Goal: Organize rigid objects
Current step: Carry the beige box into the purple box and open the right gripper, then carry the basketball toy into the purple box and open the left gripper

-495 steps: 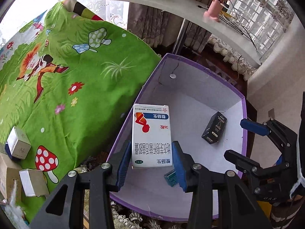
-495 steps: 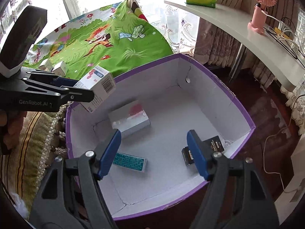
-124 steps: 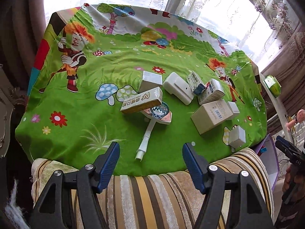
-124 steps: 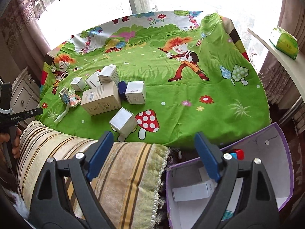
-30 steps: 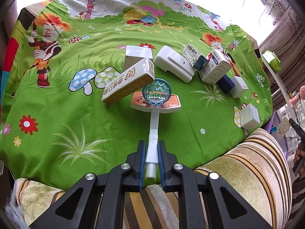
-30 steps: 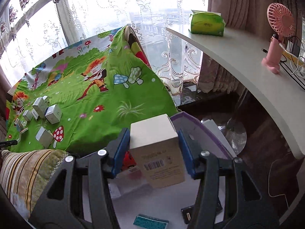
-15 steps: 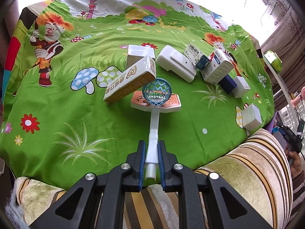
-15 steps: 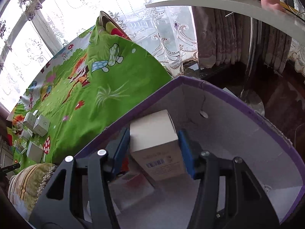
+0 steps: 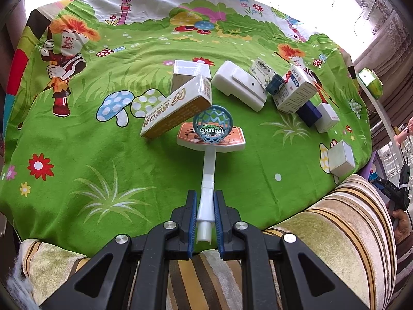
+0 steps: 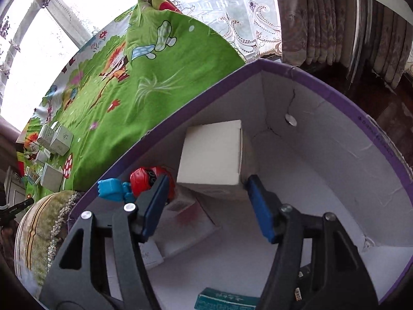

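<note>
Two grippers in view. Left gripper [image 9: 205, 215]: fingers pinching the white pole of toy basketball hoop [image 9: 211, 132], backboard lying on the green cartoon cloth [image 9: 77, 142] beside a tan carton [image 9: 175, 107]. Right gripper [image 10: 207, 204]: fingers spreading, pads clear of white box [image 10: 213, 155], which lies between them inside the purple bin [image 10: 335, 155], near the far corner. Red-and-blue toy [image 10: 139, 183] against the bin's left wall, teal carton [image 10: 227, 301] at the near edge.
</note>
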`<move>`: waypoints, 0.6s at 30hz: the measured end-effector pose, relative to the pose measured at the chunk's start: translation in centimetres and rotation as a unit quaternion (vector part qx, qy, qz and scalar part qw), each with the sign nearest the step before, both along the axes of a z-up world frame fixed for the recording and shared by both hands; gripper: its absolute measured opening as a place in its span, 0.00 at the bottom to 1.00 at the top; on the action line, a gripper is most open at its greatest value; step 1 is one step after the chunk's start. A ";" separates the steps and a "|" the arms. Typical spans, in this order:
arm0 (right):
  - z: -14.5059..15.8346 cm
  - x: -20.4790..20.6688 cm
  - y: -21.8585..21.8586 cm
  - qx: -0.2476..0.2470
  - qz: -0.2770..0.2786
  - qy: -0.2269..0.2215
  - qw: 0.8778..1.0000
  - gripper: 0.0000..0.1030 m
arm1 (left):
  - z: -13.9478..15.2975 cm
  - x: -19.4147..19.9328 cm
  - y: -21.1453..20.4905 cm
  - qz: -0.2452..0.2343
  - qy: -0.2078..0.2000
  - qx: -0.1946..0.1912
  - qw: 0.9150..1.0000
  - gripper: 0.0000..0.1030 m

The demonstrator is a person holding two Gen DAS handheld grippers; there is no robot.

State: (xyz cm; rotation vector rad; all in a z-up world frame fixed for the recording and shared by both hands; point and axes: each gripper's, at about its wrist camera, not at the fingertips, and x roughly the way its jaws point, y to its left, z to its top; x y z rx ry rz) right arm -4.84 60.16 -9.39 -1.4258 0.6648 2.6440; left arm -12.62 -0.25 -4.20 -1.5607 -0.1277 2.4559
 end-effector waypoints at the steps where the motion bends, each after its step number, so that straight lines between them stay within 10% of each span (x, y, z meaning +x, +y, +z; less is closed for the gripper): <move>1: 0.0 0.1 0.1 -0.004 0.001 0.001 1.000 0.59 | 0.0 0.0 0.0 0.000 0.000 0.000 1.000 0.13; 11: 0.3 0.4 0.6 -0.035 0.009 0.005 0.999 0.59 | -0.1 -0.1 0.0 0.000 -0.001 0.000 1.000 0.13; 18: 1.1 1.5 1.1 -0.059 0.005 0.010 0.998 0.76 | -0.2 -0.1 0.1 0.000 -0.003 0.000 1.000 0.13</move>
